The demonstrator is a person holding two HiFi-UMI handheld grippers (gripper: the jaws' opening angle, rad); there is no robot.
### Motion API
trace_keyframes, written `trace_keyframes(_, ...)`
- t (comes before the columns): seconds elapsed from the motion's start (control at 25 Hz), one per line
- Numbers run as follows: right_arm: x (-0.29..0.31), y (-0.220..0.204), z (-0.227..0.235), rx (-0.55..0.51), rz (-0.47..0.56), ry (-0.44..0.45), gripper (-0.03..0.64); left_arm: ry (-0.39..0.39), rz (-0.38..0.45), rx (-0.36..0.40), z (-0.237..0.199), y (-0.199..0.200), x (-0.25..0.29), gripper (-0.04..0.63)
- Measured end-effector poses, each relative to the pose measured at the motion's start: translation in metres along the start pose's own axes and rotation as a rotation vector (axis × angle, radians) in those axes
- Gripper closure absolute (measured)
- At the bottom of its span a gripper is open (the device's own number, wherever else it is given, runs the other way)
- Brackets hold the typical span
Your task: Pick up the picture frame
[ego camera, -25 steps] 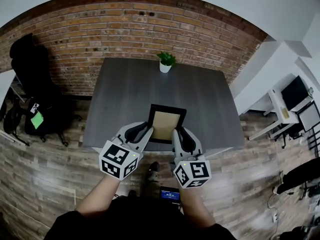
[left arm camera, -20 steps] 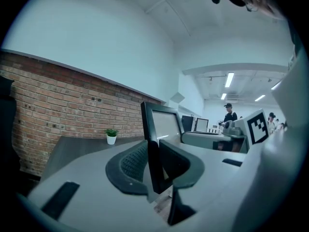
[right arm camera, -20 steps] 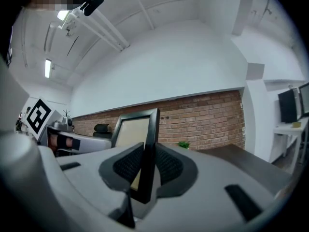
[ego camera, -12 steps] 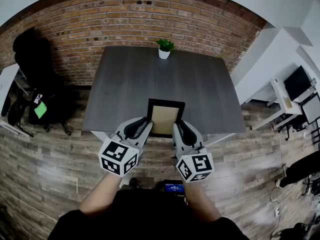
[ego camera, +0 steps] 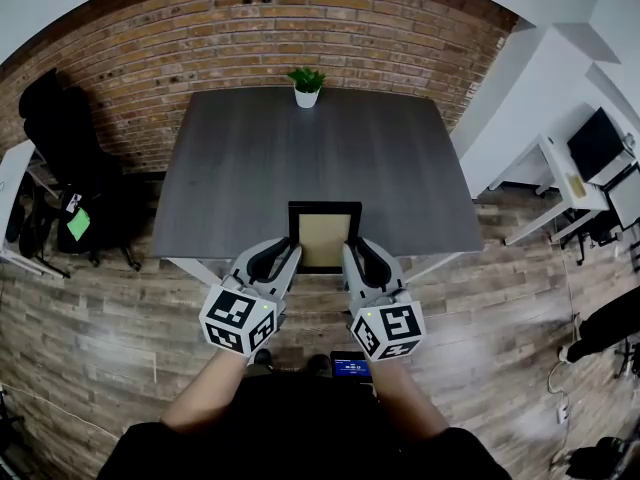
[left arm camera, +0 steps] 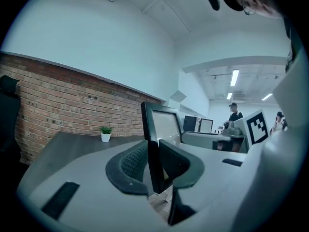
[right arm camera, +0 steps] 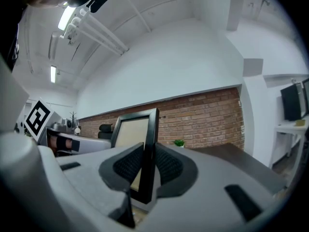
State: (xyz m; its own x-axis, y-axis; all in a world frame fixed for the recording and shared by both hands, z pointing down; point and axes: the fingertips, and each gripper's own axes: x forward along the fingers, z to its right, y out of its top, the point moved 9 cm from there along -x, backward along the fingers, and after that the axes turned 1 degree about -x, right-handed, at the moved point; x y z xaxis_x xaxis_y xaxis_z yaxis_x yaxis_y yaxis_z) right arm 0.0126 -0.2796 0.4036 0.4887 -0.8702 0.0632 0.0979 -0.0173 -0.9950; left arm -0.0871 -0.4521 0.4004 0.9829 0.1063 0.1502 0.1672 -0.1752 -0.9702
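Observation:
The picture frame (ego camera: 325,236), black with a tan panel, is held in the air between my two grippers, over the near edge of the dark grey table (ego camera: 250,168). My left gripper (ego camera: 293,258) is shut on the frame's left side and my right gripper (ego camera: 352,256) on its right side. The left gripper view shows the black frame (left arm camera: 161,124) upright, its edge pinched between the ribbed pads of the left gripper (left arm camera: 153,166). Seen from the right gripper view, the frame (right arm camera: 135,129) stands edge-on, clamped by the right gripper (right arm camera: 147,170).
A small potted plant (ego camera: 306,84) stands at the table's far edge by the brick wall. A black chair (ego camera: 60,128) is at the left, and a white desk with a monitor (ego camera: 590,158) at the right. A person (left arm camera: 235,112) stands far off.
Both grippers have moved together with the frame toward the near edge of the table, and the frame now sits squarer in the head view. Both grips are unchanged.

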Motion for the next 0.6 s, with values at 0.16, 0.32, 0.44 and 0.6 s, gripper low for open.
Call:
trace_keyframes(0.16, -0.004, -0.002, 0.002, -0.017, 0.005, 0.017, 0.538, 0.016, 0.014, -0.011, 0.002, -0.002, 0.004, 0.529)
trace_keyframes(0.32, -0.005, -0.003, 0.011, -0.010, 0.002, 0.029, 0.538, 0.024, 0.027, -0.016, 0.007, -0.003, 0.009, 0.529)
trace_keyframes(0.44, -0.007, -0.002, 0.011, -0.010, 0.005, 0.024, 0.538, 0.018, 0.033, -0.021, 0.009, -0.003, 0.009, 0.529)
trace_keyframes(0.6, -0.011, -0.003, 0.013, -0.006, 0.004, 0.016, 0.538, 0.007, 0.036, -0.017, 0.012, -0.002, 0.010, 0.529)
